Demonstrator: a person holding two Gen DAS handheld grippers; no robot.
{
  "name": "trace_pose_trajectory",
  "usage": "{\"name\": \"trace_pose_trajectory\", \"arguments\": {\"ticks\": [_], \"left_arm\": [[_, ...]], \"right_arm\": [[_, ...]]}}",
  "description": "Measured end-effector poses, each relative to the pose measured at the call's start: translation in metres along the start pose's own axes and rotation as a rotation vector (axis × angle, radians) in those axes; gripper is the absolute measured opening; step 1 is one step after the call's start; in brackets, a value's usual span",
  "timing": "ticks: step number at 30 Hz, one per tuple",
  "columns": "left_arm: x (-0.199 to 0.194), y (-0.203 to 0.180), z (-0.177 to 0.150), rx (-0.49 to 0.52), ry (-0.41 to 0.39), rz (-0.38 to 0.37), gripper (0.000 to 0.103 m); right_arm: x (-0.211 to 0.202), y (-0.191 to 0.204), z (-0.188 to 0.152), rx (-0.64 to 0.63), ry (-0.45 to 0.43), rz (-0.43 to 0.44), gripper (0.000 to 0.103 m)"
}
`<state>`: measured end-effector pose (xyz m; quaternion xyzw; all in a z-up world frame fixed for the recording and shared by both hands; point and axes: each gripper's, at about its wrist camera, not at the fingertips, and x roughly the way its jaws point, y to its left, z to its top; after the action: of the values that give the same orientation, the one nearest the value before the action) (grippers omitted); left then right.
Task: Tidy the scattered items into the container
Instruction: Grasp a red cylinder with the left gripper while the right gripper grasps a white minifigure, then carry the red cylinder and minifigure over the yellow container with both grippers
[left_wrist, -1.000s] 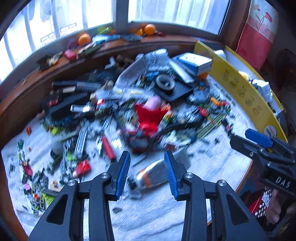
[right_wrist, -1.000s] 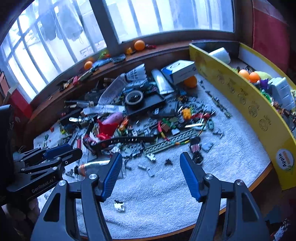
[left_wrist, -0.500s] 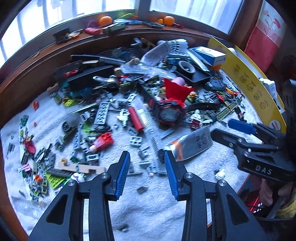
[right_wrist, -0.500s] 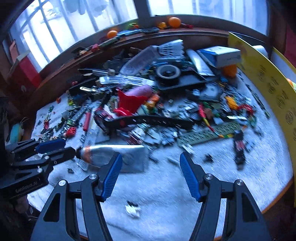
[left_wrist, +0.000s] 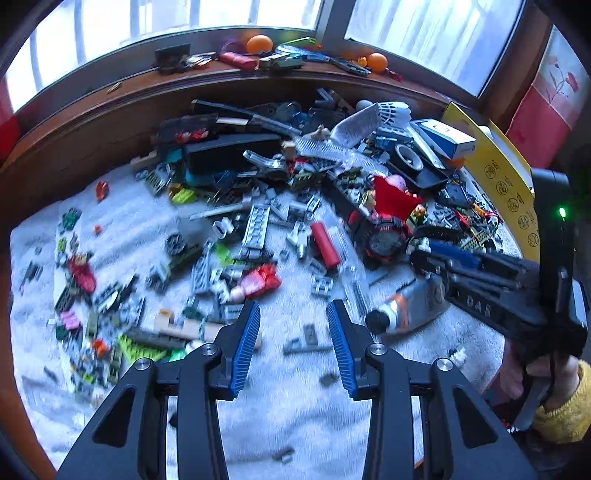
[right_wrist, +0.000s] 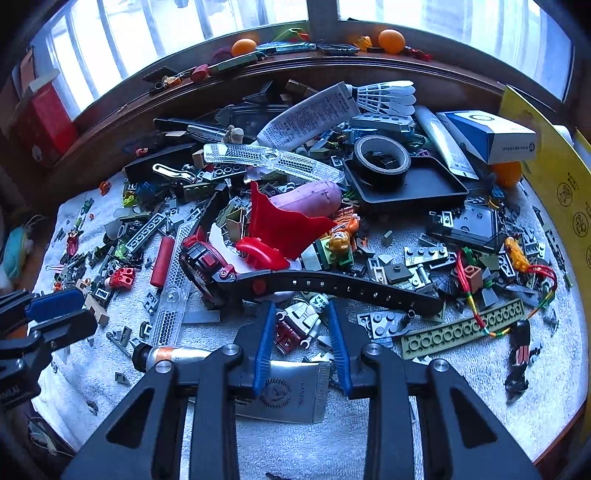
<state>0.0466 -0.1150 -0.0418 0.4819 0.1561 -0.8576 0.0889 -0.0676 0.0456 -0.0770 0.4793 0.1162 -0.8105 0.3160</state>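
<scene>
A silver tube with an orange band and black cap (right_wrist: 288, 387) lies flat on the white towel (right_wrist: 461, 398). My right gripper (right_wrist: 302, 347) is open and low over the tube, one finger on each side of its flat end. The tube also shows in the left wrist view (left_wrist: 406, 306), partly under the right gripper (left_wrist: 443, 260). My left gripper (left_wrist: 293, 341) is open and empty above bare towel, left of the tube's cap. A yellow container wall (right_wrist: 554, 173) stands at the right, also in the left wrist view (left_wrist: 506, 184).
A dense pile of toy bricks, a red and black watch (right_wrist: 207, 264) with a long strap, a red scoop (right_wrist: 284, 225), a tape roll (right_wrist: 382, 157) on a black tray, a shuttlecock (right_wrist: 388, 96) and a blue-white box (right_wrist: 487, 134) cover the towel. Oranges sit on the windowsill.
My right gripper has moved forward and down over the silver tube and its fingers have narrowed. My left gripper has swung left, away from the tube.
</scene>
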Motion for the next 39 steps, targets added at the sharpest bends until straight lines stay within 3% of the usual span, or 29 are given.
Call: {"name": "trace_pose_trajectory", "arguments": {"ticks": [4,10,11,13,15,20,28,39], "left_arm": [[0.015,-0.009,0.015,0.017,-0.005,-0.043,0.039],[0.039,-0.021,0.031,0.026,-0.011,-0.043,0.039],[0.042,-0.022,0.032,0.027,-0.011,-0.047,0.037],[0.049,-0.024,0.033,0.043,-0.012,-0.041,0.022],[0.052,-0.023,0.033,0.035,-0.008,-0.036,0.017],[0.042,-0.018,0.035,-0.002,-0.019,-0.073,0.012],[0.01,-0.035,0.043,0.006,-0.09,-0.105,0.011],[-0.002,-0.115,0.076,0.137,-0.151,-0.169,0.011]], "right_arm": [[-0.004,-0.004,-0.007,0.027,-0.001,0.011,0.025],[-0.004,-0.015,-0.011,0.074,0.003,0.055,0.025],[-0.004,-0.015,-0.011,0.073,0.001,0.057,0.025],[-0.004,-0.014,-0.012,0.069,-0.004,0.057,0.025],[-0.004,-0.015,-0.013,0.071,-0.007,0.062,0.025],[-0.009,-0.018,-0.011,0.077,-0.022,0.073,0.025],[-0.042,-0.026,-0.001,0.061,-0.102,0.097,0.025],[-0.088,-0.081,0.001,0.115,-0.18,0.057,0.025]]}}
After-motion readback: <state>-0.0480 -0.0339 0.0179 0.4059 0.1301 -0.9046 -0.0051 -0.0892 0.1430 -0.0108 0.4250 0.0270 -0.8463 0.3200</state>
